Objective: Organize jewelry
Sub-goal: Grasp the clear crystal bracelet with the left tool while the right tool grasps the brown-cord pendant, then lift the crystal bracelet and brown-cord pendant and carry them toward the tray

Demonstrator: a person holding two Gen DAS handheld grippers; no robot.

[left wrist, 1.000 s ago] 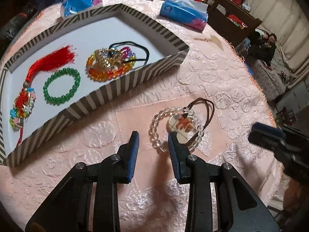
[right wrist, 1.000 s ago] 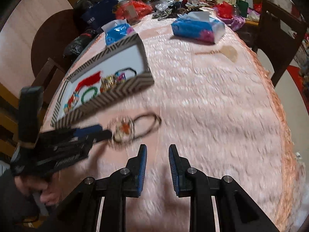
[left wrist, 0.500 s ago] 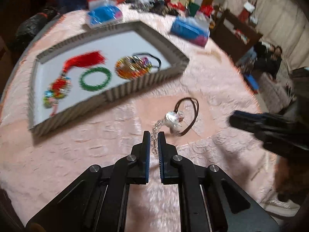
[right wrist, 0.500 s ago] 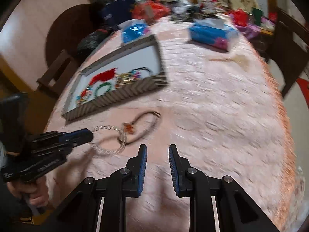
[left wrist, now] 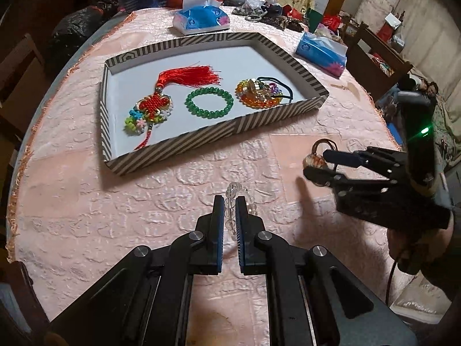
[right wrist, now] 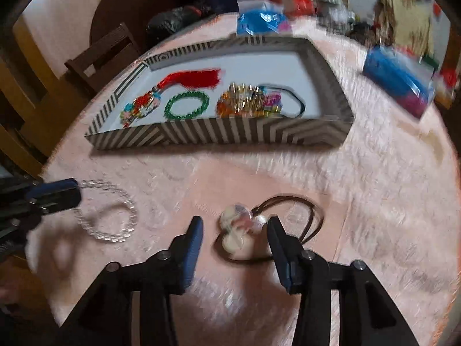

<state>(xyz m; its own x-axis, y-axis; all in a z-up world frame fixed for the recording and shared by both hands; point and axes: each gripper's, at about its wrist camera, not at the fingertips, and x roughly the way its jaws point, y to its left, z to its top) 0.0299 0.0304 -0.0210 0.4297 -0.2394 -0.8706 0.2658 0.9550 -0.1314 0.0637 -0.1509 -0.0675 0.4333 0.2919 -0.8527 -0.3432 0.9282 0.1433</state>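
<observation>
On the pink embossed surface (left wrist: 86,201), just in front of the striped tray (left wrist: 201,138), the left gripper (left wrist: 229,210) is pinching the clear bead bracelet (left wrist: 233,190) with its jaws nearly together, a strand of beads running between the blue pads. In the right wrist view the rest of that bracelet (right wrist: 115,219) is trailing in a loose loop from the left gripper (right wrist: 63,193) over the cloth.

To the right, the right gripper (right wrist: 234,236) is reaching down over the brown cord with its pale pendant (right wrist: 239,227); its jaws are opening and are standing apart on either side of the pendant, with a gap showing between each pad and the pendant. The cord is lying in a loop on the cloth; the view is motion-blurred. From the left wrist view the right gripper (left wrist: 317,163) is framing the pendant (left wrist: 314,160).

Inside the tray, a red tasselled knot ornament (left wrist: 161,101), a green bead bracelet (left wrist: 209,102) and a heap of orange and gold pieces (left wrist: 259,93) are lying side by side on the white floor. Two blue tissue packs (left wrist: 201,18) are sitting beyond the tray.
</observation>
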